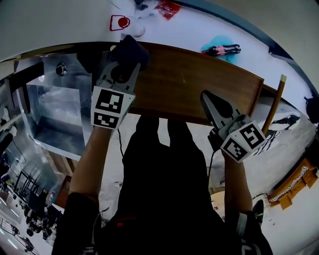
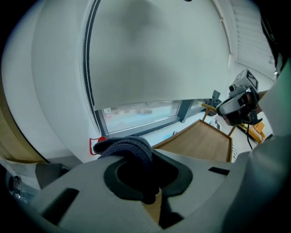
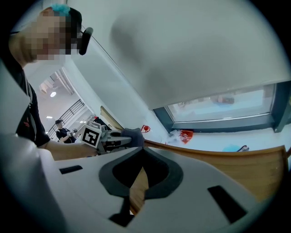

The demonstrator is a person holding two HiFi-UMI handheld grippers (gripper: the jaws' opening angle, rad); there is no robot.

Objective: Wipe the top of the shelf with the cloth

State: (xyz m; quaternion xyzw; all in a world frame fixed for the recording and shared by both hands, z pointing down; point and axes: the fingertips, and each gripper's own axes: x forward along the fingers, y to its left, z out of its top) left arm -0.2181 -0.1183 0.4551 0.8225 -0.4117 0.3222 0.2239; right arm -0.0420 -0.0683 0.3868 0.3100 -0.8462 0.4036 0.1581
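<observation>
The brown wooden shelf top [image 1: 194,82] runs across the head view in front of me. A dark grey-blue cloth [image 1: 130,50] is bunched at its far left corner, and my left gripper [image 1: 123,62] is shut on it. In the left gripper view the cloth [image 2: 129,148] bulges out over the jaws, with the shelf top [image 2: 200,141] stretching away to the right. My right gripper [image 1: 207,97] hovers over the shelf's near right part, shut with nothing in it. The right gripper view shows its jaws meeting [image 3: 137,187] above the wood [image 3: 218,159], and the left gripper with the cloth [image 3: 129,135] further along.
A shiny metal box [image 1: 55,109] stands left of the shelf. On the floor beyond lie a cola bottle [image 1: 222,50], a red-and-white item [image 1: 119,22] and a red bag [image 1: 168,7]. A wooden pole [image 1: 275,102] leans at the shelf's right end. A window [image 2: 141,113] lies ahead.
</observation>
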